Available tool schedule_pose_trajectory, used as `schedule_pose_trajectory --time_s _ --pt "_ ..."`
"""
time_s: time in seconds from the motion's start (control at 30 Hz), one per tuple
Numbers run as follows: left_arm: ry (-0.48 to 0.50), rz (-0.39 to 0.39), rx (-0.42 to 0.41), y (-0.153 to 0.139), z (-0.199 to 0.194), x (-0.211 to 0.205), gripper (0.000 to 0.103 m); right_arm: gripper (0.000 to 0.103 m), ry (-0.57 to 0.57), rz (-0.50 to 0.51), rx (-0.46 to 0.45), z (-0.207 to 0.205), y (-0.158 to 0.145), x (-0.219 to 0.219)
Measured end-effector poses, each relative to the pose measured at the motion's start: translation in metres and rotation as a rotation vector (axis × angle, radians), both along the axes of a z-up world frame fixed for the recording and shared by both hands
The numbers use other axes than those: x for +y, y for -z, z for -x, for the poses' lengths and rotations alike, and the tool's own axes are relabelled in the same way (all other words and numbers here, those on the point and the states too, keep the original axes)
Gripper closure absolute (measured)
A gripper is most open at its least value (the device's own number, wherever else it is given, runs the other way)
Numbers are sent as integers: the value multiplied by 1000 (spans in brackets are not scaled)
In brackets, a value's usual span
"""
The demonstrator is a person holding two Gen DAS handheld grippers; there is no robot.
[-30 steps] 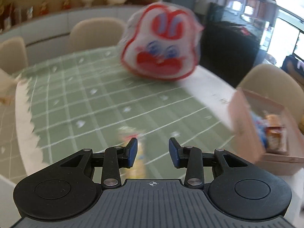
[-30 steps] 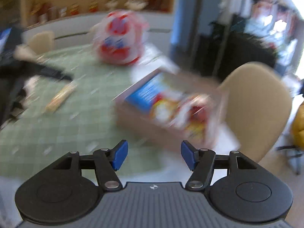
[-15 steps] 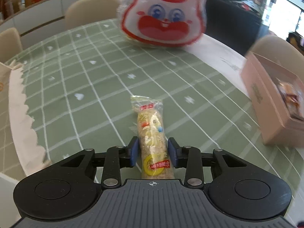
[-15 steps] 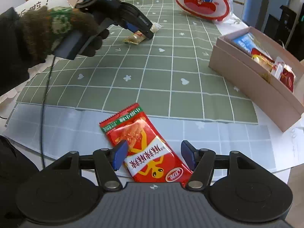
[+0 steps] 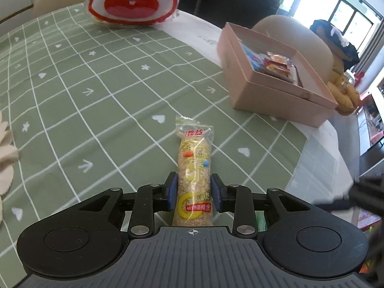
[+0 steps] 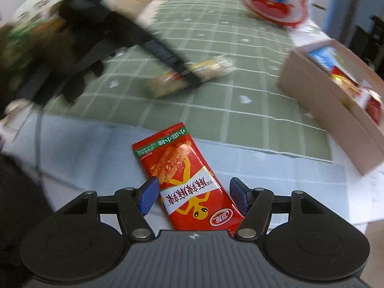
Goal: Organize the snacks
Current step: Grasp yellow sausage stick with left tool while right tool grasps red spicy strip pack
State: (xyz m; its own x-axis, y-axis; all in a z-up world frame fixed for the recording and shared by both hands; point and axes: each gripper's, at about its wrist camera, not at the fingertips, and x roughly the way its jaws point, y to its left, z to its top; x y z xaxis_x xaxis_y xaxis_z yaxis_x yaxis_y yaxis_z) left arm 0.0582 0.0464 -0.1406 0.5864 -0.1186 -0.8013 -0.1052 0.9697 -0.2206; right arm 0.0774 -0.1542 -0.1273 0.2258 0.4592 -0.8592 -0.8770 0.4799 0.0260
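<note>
Yellow-and-clear plastic is what the left one is going for: a long cereal bar in a see-through wrapper with yellow print, lying flat on the green grid-pattern tablecloth and pointing straight away from the camera. The left gripper has it lined up lengthwise between its blue pads, and the jaws have just been closing in on it. They look right up against the wrapper's sides, maybe a sliver of gap left on one side, so I'd call it squeezing but not a proven lift-ready hold yet.

The right gripper sits over a flat red foil snack packet with a yellow cartoon figure, which lies at a slant on the pale blue strip at the bench edge. Its jaws are spread with clear gaps on both sides and have just widened a little, I guess because the packet sits crooked and needs more room.

The open pink cardboard box stands off to the right on the bench with a few wrapped snacks already in it, so that's presumably where both are headed. A big white-and-red bunny-face bag stands at the far side, well apart.
</note>
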Motion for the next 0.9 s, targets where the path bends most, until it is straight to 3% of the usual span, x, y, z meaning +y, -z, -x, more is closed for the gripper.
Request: schedule_pose_trajectory --time_s 0.1,0.17,0.23,0.33,0.47,0.7,0.9 --pt "-11 -1 -2 0 2 -1 69 39 178 -6 -12 -17 0 -6" --pt "-13 -3 4 0 2 -3 69 39 305 -27 27 -31 1 -15" --pt "-7 -18 6 0 1 -6 69 39 363 -78 85 -39 1 -27" --pt "-9 -20 1 0 -2 -6 69 37 371 -110 119 -37 4 -35" --pt "-11 -27 -1 1 -2 -7 69 35 297 -112 139 -21 3 -30" --pt "8 -97 6 0 -2 -18 68 34 370 -61 19 -21 7 -10" --pt "7 -133 40 -1 -8 -24 68 34 376 -59 11 -26 8 -2"
